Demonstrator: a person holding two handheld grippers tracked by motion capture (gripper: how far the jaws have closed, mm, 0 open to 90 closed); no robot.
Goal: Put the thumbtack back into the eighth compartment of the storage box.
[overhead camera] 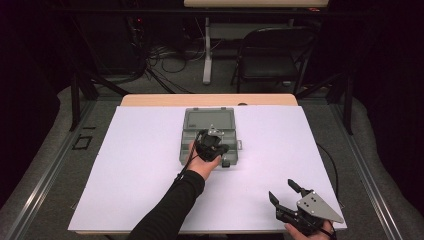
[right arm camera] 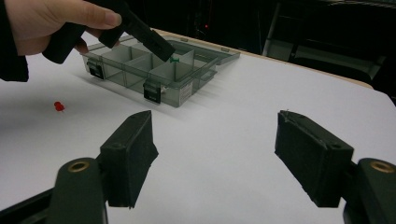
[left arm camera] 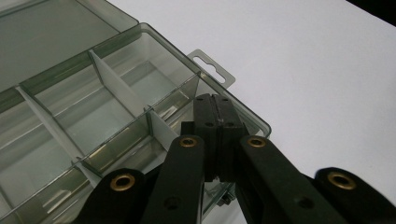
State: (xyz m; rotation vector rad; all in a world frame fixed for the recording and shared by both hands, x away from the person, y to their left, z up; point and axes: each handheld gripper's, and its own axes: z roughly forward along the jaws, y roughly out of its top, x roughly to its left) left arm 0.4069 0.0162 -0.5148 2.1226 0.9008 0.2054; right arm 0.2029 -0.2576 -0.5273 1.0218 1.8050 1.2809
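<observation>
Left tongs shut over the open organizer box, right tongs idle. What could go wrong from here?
1. The left tongs, shut, sit just above the box rim at a corner compartment; easing lower could catch the wall or a thin divider and shift the light box across the white sheet.
2. A green pin shows near the tong tip; whether it is gripped is unclear, so it might drop outside its compartment.
3. A red pin lies loose on the sheet beside the box; a sweeping hand could flick it away.
</observation>
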